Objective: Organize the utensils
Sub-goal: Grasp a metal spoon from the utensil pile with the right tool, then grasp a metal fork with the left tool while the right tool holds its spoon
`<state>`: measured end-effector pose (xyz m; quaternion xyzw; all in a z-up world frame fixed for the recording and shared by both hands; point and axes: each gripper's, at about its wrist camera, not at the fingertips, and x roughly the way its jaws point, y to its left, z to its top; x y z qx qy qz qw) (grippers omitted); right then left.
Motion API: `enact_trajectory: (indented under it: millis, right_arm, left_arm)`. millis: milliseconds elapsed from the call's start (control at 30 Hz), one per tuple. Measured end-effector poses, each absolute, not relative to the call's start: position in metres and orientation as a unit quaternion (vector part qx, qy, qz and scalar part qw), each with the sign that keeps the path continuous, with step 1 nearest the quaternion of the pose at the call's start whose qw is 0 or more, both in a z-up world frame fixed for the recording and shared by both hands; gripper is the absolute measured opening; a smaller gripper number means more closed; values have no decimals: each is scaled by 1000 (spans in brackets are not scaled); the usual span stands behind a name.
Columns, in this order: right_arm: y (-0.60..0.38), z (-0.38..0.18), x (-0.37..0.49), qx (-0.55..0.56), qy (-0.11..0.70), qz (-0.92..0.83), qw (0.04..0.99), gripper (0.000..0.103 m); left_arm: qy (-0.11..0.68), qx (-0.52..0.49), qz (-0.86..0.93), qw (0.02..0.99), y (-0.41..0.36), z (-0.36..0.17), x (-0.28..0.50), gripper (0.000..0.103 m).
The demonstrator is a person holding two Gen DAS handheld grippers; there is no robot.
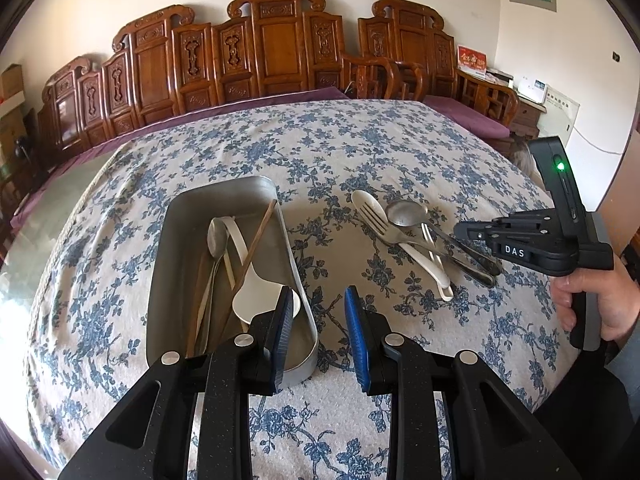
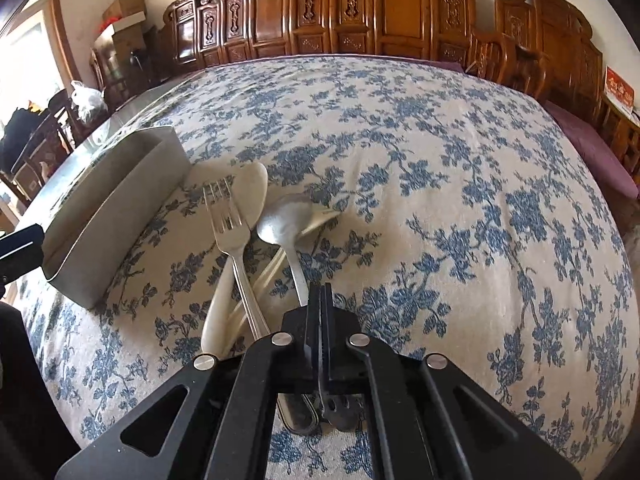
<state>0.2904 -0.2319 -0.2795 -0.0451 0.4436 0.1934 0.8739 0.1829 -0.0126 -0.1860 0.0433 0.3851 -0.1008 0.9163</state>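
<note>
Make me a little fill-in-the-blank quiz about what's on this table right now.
1. The right gripper is shut on the handle of a metal ____.
2. The chopsticks lie inside the metal ____.
3. The tablecloth has a floral print in the colour ____.
4. The left gripper holds ____.

Missing words: spoon; tray; blue; nothing

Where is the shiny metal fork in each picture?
Left wrist view: the metal fork lies right of centre on the flowered cloth, in the loose pile beside the metal tray.
Right wrist view: the fork lies left of centre, just ahead of the closed gripper.
Shared landmark: the metal tray, left of the fork in both.
</note>
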Motion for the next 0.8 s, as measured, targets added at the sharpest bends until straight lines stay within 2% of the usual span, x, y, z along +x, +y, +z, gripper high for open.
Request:
enact_trajectory:
  millis: [100,200,300,367,467,800]
  right_arm:
    - [-224,-282,293,-58,447,198,870,21]
    - [-214,-290,298,-79,457,200,863,22]
    - [-210,-290,302,-85,454,198,865,22]
    - [-213,-290,304,-78,456,197,865,13]
    - [-217,-288,304,-69,455,199,865,7]
    - [-262,-255,293,-4,404,194,894,7]
  left_arm:
    - [389,42,-104,915,-13,-186,183,25]
    - [395,40,-107,911,-17,-186,183,25]
    - [402,40,-106,909,-20,-187,186,25]
    - [404,44,-103,908,-23,-186,188,25]
    - [410,45,-97,906,-28,-188,194,25]
    - [428,44,-109,896,-66,-199,216,25]
